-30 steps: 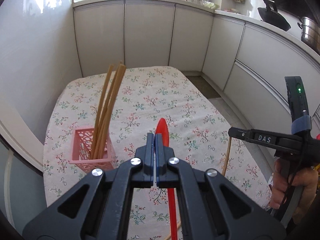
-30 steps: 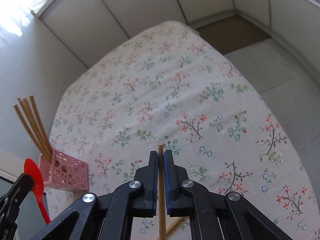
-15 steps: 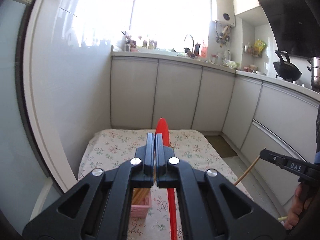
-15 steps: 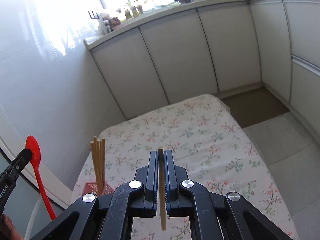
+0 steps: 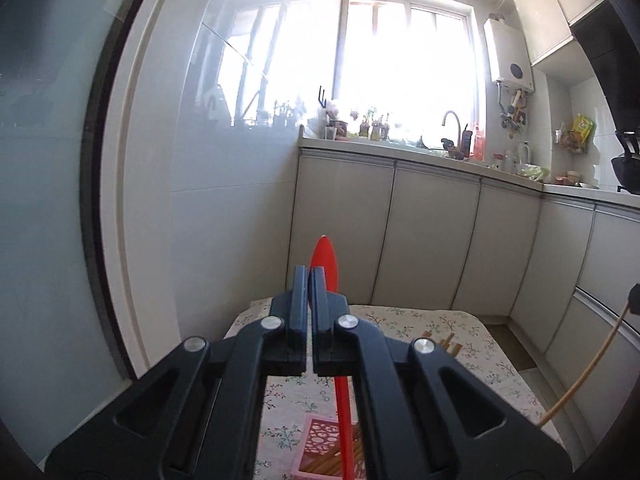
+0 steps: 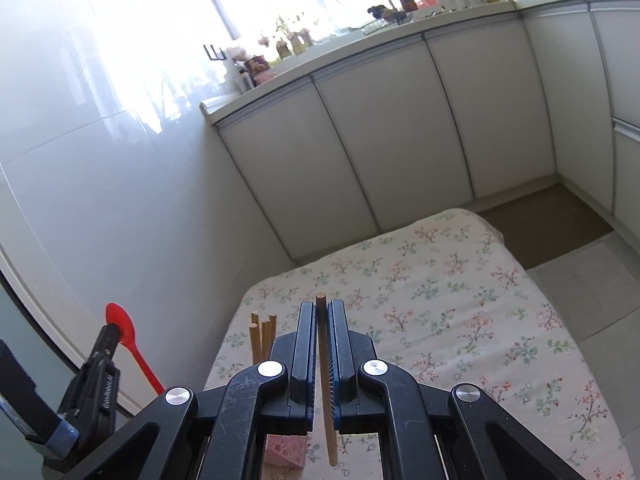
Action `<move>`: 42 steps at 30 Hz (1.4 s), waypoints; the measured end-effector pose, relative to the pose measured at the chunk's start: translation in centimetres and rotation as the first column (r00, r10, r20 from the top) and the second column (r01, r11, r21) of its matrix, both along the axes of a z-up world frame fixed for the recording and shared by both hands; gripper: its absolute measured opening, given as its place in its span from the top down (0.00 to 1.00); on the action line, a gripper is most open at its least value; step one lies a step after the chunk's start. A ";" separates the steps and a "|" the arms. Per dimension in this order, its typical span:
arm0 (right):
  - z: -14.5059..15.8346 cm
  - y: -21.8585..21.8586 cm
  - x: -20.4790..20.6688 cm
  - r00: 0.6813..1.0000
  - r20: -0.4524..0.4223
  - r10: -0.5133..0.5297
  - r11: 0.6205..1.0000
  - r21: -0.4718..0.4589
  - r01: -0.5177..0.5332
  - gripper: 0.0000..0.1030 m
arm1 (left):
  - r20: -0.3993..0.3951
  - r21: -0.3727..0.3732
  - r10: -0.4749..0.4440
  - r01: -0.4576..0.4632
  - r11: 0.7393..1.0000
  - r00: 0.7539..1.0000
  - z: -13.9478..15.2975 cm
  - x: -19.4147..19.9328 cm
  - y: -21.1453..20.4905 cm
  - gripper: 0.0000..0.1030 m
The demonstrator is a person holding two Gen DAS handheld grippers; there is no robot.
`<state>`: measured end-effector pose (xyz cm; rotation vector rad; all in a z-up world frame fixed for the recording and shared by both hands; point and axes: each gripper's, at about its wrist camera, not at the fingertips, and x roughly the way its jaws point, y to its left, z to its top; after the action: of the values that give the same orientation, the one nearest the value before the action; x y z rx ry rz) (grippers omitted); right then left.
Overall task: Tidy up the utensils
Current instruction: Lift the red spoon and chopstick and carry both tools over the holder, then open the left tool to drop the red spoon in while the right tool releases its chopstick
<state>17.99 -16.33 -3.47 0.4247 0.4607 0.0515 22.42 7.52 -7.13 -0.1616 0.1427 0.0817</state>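
My left gripper point(image 5: 309, 276) is shut on a red spoon point(image 5: 327, 256), bowl up, handle hanging down over the pink lattice basket point(image 5: 316, 442) that holds several wooden chopsticks point(image 5: 444, 344). My right gripper point(image 6: 321, 312) is shut on one wooden chopstick point(image 6: 327, 400), held upright above the floral table. The right wrist view also shows the left gripper point(image 6: 110, 334) with the spoon point(image 6: 122, 326) at lower left, the standing chopsticks point(image 6: 262, 336), and a corner of the basket point(image 6: 284, 450) under the jaws. The held chopstick point(image 5: 588, 364) shows at the right of the left wrist view.
The table has a floral cloth point(image 6: 460, 304). A white wall point(image 5: 224, 200) runs along its left side. Grey kitchen cabinets point(image 6: 392, 132) with a cluttered counter stand behind it. Tiled floor point(image 6: 608, 280) lies to the right.
Both grippers have risen and tilted up, so the views went from looking down at the table to the cabinets and window. The spoon now hangs over the basket.
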 end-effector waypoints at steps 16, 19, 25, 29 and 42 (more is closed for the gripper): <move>1.4 3.7 1.9 0.991 0.119 0.064 0.994 0.082 -0.074 0.96 | -0.001 0.043 0.087 -0.087 0.995 0.996 -2.9 1.9 0.3 0.99; 0.6 4.7 2.9 0.988 0.126 0.085 0.991 0.094 -0.098 0.96 | -0.018 0.042 0.076 -0.075 0.996 0.997 -3.3 2.0 0.6 0.99; -2.4 5.5 5.2 0.994 0.056 0.091 0.991 0.098 -0.096 0.96 | -0.075 0.040 0.036 -0.033 0.999 0.997 -4.0 2.5 0.9 0.99; -4.4 5.5 6.5 0.995 -0.004 0.095 0.990 0.104 -0.094 0.96 | -0.109 0.040 0.018 -0.013 0.999 0.994 -4.2 2.8 0.8 0.99; -6.7 5.2 8.0 0.984 -0.077 0.158 0.977 0.156 -0.145 0.89 | -0.124 0.052 -0.047 0.054 0.997 0.991 -3.2 2.1 0.2 0.53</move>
<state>26.01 -11.12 -10.14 0.5400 0.5788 0.2171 24.51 7.76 -10.30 -0.0976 0.2664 0.0453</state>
